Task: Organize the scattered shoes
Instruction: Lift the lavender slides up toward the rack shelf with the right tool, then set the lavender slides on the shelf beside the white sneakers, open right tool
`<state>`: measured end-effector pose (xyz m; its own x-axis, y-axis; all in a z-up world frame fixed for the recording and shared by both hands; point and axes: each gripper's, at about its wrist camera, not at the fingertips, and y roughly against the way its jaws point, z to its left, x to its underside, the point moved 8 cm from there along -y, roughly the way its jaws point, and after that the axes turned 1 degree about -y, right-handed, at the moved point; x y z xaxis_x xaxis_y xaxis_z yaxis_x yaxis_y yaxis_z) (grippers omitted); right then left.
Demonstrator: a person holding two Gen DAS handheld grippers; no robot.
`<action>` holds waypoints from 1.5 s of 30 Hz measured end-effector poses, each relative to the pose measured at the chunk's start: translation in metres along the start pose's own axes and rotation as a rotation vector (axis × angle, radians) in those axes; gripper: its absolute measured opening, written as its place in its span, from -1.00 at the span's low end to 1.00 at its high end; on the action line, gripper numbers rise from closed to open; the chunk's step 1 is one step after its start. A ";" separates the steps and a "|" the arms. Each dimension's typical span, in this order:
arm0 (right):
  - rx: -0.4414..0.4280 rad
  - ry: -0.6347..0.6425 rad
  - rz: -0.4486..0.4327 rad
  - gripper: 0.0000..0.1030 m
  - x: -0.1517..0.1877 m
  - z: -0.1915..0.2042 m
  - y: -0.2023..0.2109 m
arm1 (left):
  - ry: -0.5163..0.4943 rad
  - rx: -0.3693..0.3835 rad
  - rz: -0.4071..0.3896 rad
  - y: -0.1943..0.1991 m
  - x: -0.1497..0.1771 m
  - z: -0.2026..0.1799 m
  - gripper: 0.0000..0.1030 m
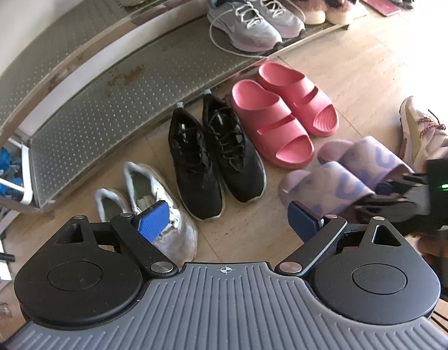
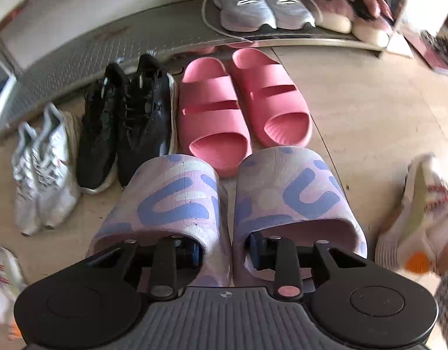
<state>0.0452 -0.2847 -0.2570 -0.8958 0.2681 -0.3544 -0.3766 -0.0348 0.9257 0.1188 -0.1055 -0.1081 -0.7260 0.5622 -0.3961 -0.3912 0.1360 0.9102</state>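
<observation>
my right hand-held gripper one finger inside each lilac slipper, pinching the pair of lilac slippers together on the floor in front of pink slides, black sneakers and white sneakers to their left, my left hand-held gripper spread wide, empty, above the row

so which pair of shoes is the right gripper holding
The lilac slides with blue squiggles: the right gripper has one finger inside each, pinching them together. The other pairs sit untouched.

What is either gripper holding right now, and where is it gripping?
The right gripper has one finger inside each purple slipper, pinching their adjoining inner walls together at the openings. The left gripper is open and holds nothing.
</observation>
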 end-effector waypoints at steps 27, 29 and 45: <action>-0.043 0.074 -0.735 -0.37 -0.409 -0.053 0.110 | 0.100 0.074 -0.367 0.004 -0.142 0.042 0.78; -0.061 0.083 -0.763 -0.35 -0.433 -0.051 0.087 | 0.118 0.075 -0.345 -0.004 -0.146 0.049 0.78; 0.135 0.329 -0.692 0.48 -0.415 -0.042 0.028 | 0.198 0.102 -0.259 -0.035 -0.148 0.075 0.78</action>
<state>0.3961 -0.4370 -0.0893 -0.4990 -0.1144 -0.8590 -0.8627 0.1592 0.4800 0.2822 -0.1317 -0.0719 -0.7093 0.3302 -0.6228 -0.5261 0.3401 0.7795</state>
